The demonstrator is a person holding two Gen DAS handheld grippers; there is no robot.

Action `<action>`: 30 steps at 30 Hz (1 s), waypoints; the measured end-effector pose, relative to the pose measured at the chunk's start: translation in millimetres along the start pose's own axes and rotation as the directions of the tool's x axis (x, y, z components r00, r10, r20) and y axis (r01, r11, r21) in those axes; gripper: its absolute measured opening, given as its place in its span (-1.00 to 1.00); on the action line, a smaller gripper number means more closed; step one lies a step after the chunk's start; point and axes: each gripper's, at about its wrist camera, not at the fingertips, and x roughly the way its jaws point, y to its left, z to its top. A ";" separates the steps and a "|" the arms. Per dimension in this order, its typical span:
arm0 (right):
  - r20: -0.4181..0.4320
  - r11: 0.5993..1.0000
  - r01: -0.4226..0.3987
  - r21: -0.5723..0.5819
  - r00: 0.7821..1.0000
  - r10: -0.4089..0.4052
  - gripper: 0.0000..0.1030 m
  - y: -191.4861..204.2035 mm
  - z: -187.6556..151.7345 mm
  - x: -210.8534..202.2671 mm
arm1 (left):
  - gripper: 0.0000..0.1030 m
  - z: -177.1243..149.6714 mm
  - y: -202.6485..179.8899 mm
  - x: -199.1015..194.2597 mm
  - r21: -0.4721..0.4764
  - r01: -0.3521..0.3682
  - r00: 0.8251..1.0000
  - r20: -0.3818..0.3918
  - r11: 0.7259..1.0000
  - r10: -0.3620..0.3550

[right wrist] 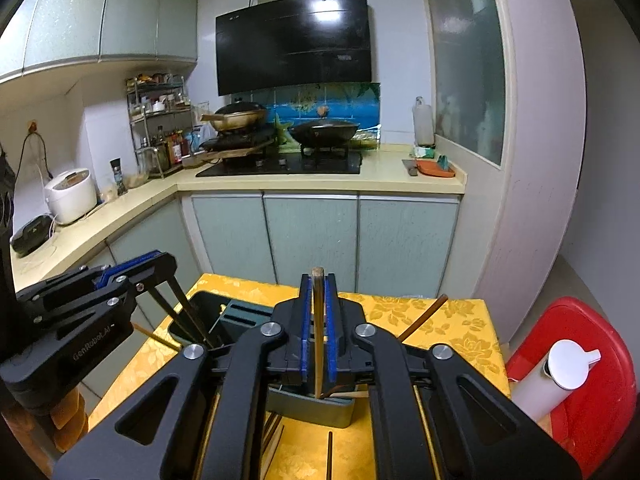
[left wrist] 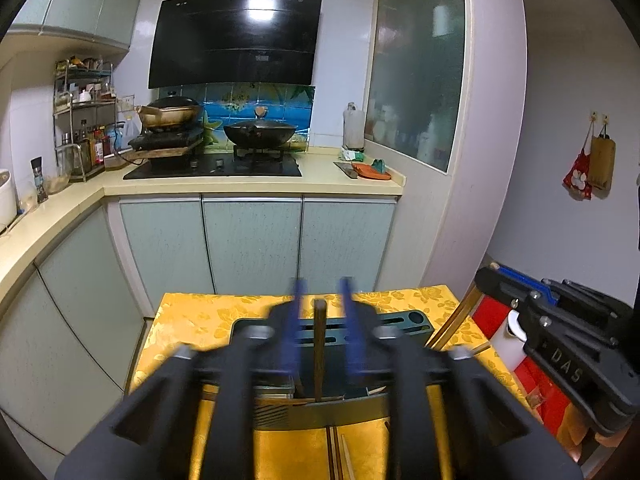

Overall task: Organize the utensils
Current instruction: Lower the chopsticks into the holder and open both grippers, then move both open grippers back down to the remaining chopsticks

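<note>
A dark green utensil holder (left wrist: 404, 322) stands on a yellow-clothed table (left wrist: 200, 312); it also shows in the right wrist view (right wrist: 240, 314). My left gripper (left wrist: 323, 292) is blurred, its blue pads apart, with a dark chopstick (left wrist: 320, 344) standing upright between them, untouched. My right gripper (right wrist: 318, 280) is shut on a brown chopstick (right wrist: 318, 320), held upright over the holder's near compartment. Several chopsticks (right wrist: 192, 316) lean in the holder below the left gripper's body (right wrist: 132, 276). Loose chopsticks (right wrist: 329, 452) lie on the table in front.
A red plastic stool (right wrist: 600, 344) with a white bottle (right wrist: 560, 372) stands right of the table. Kitchen cabinets (left wrist: 252, 236) and a counter with stove and woks (left wrist: 260, 132) lie beyond. A chopstick (right wrist: 424, 318) sticks out to the right.
</note>
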 end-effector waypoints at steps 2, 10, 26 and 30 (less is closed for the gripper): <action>0.022 1.000 0.009 0.004 1.000 -0.009 -0.21 -0.2 0.4 -5.8 | -0.03 2.5 2.1 -8.2 -0.005 -0.014 0.999 0.031 1.000 0.014; 0.090 0.999 0.031 0.010 0.995 -0.032 -0.07 -10.1 1.5 -37.1 | 0.52 3.4 11.0 -41.9 0.005 -0.030 0.997 0.076 1.000 0.030; 0.140 0.999 0.010 0.033 0.990 -0.014 -0.07 -21.4 -50.8 -96.5 | 0.62 -52.9 25.7 -82.3 0.035 -0.079 0.993 0.088 0.996 0.076; 0.140 0.999 0.012 0.037 0.990 -0.017 -0.04 -17.7 -71.7 -106.6 | 0.62 -70.2 28.3 -88.9 0.030 -0.089 0.994 0.071 0.996 0.087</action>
